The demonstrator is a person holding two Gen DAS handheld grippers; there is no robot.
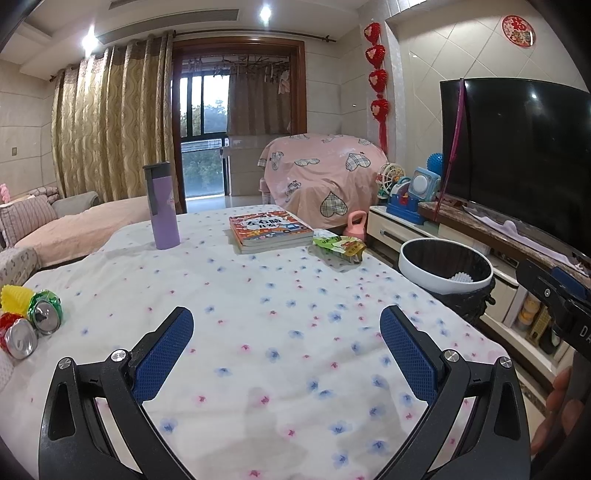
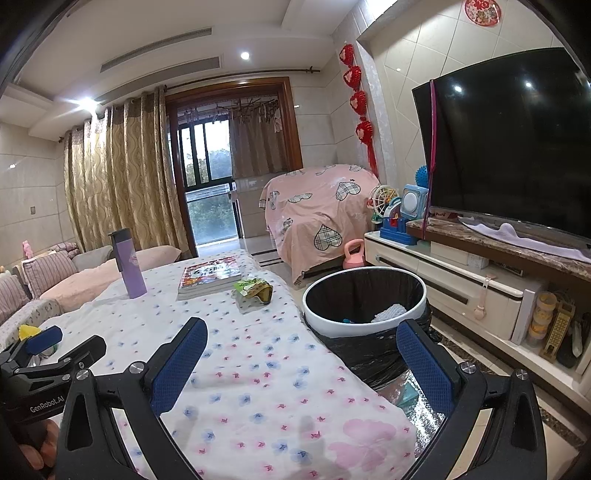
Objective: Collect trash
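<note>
Now I am holding both the left gripper point(image 1: 286, 321) and the right gripper point(image 2: 301, 334) spread wide and empty. Two crushed cans point(image 1: 35, 325) are lying at the table's left edge point(image 1: 22, 291), a snack wrapper point(image 1: 338, 245) at its far right edge near the trash bin point(image 2: 364, 301). I judge the cans light but slippery, best pinched across the dented middle; the wrapper is soft and crinkly.

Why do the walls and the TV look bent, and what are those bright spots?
Left wrist view: the fisheye lens bows the TV and curtains; ceiling lights flare white and glint on the screen. Right wrist view: same curving, dark corners, soft shadows on the tablecloth under the open right gripper.
</note>
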